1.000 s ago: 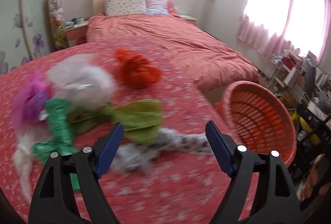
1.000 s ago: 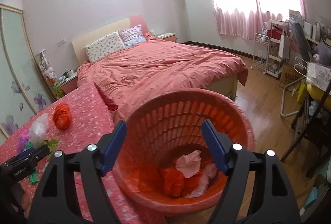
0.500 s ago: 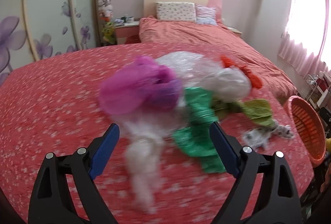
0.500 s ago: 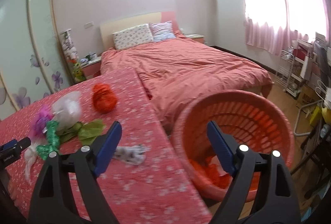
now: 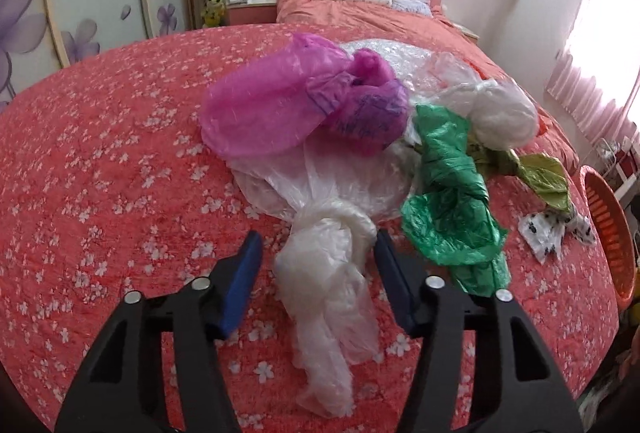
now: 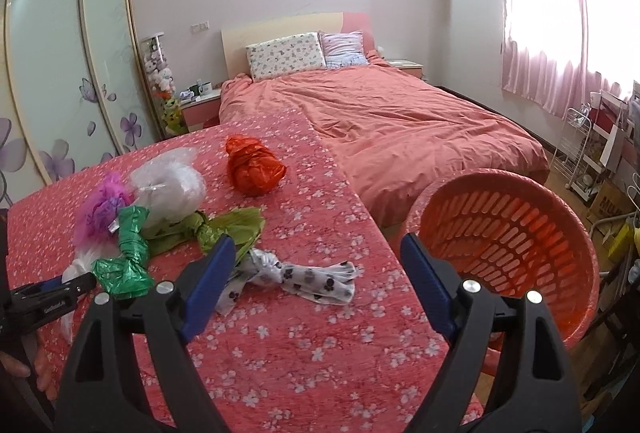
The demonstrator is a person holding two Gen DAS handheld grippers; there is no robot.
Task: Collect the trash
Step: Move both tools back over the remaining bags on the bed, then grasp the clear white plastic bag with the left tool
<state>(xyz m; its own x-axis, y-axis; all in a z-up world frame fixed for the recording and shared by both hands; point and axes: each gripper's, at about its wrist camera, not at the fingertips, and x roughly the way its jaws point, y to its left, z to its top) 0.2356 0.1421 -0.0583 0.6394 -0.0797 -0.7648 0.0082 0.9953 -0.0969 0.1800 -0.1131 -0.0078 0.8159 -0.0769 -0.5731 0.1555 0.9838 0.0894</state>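
A pile of knotted plastic bags lies on the red flowered tablecloth (image 5: 100,161). My left gripper (image 5: 316,245) is down over the clear white bag (image 5: 324,265) and its jaws are closing. The bag's knot sits between them, the right pad touches it and the left pad stands apart. Behind it lie a magenta bag (image 5: 272,113) and a green bag (image 5: 452,209). My right gripper (image 6: 316,253) hovers open above the paw-print bag (image 6: 316,281), holding nothing. The orange basket (image 6: 500,233) stands off the table's right edge.
An olive bag (image 6: 224,229), a bubble-wrap bundle (image 6: 168,189) and a red-orange bag (image 6: 252,169) also lie on the table. A bed (image 6: 400,121) stands behind it, a wardrobe (image 6: 60,73) at the left, shelves and clutter (image 6: 600,137) at the right.
The left gripper swung left from the basket side to the pile, dropped over the white bag and narrowed its jaws. The right gripper swung left from above the basket to over the table.
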